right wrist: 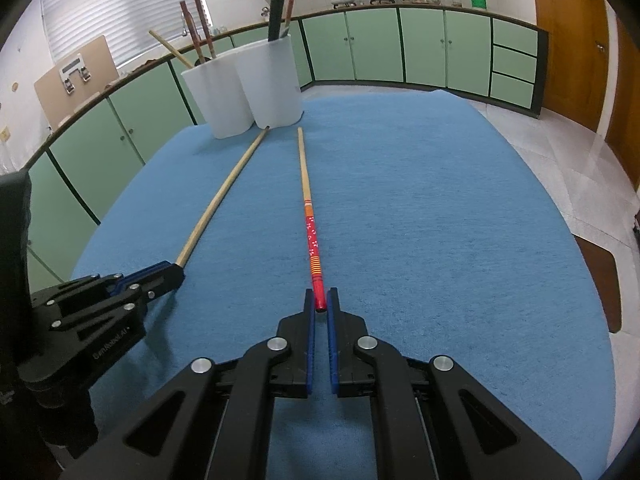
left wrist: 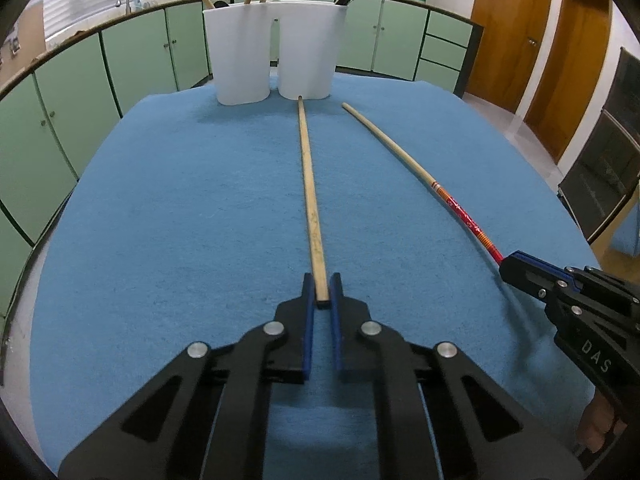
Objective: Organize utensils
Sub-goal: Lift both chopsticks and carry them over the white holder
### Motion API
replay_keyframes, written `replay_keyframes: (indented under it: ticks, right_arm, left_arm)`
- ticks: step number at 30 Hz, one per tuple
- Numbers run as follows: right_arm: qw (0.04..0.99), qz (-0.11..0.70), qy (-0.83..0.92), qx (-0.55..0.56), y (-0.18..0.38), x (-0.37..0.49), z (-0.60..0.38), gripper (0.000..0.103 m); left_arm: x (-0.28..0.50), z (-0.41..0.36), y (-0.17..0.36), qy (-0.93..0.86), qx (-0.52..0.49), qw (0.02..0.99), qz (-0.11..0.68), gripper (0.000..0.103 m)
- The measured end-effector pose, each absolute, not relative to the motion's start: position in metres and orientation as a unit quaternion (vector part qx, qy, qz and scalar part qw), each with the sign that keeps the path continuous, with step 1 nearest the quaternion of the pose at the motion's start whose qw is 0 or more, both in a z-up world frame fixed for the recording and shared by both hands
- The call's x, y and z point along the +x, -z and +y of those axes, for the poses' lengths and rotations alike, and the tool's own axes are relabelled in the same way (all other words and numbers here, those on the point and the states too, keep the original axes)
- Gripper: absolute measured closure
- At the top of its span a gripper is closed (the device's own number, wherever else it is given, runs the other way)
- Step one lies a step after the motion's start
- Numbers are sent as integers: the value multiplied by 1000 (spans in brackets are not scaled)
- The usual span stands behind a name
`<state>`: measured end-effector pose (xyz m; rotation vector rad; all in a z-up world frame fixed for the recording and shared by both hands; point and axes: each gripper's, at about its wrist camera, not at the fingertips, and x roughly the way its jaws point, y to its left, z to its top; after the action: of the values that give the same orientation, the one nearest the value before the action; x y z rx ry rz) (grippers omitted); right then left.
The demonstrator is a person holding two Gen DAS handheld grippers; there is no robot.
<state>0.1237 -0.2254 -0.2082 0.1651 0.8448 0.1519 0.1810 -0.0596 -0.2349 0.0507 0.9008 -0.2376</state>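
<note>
In front of white holder [left wrist: 276,52] – several chopsticks already in; left gripper [left wrist: 322,292] pinches plain chopstick [left wrist: 310,196], right gripper [right wrist: 321,304] pinches red-handled chopstick [right wrist: 310,224] – both left to stow.

Two chopsticks lie on the cloth [left wrist: 160,200] ahead of you, side by side and apart, running away toward the holder [left wrist: 276,48] at the far edge. The plain chopstick [left wrist: 310,200] lies left of the patterned chopstick [right wrist: 310,220]; its far tip touches the holder's base, while the patterned one's tip stops short. Your left gripper [left wrist: 322,292] brackets the plain one's near end, your right gripper [right wrist: 320,304] the patterned one's. More chopsticks [right wrist: 200,28] stand in both holder compartments.
</note>
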Motion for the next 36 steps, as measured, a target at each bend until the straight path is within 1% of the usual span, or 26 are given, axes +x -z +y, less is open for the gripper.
replay_keyframes:
  ticks: [6,15,25,36]
  right_arm:
    - [912,398,-73,70,200,120,-225,97]
    - [926,365,-77,53,171,112,-224,97]
    - [943,316,-90,54,116,110,-229,97]
    - [948,288,-120,65,65,118,-234,97]
  left_arm:
    - [178,-54,226,108,25,898,426,97]
    - [161,-44,176,107,31,921,374,97]
    - [153,-34,123,111,20,942,317,97]
    - [150,-34,76,129,16,954,270,97]
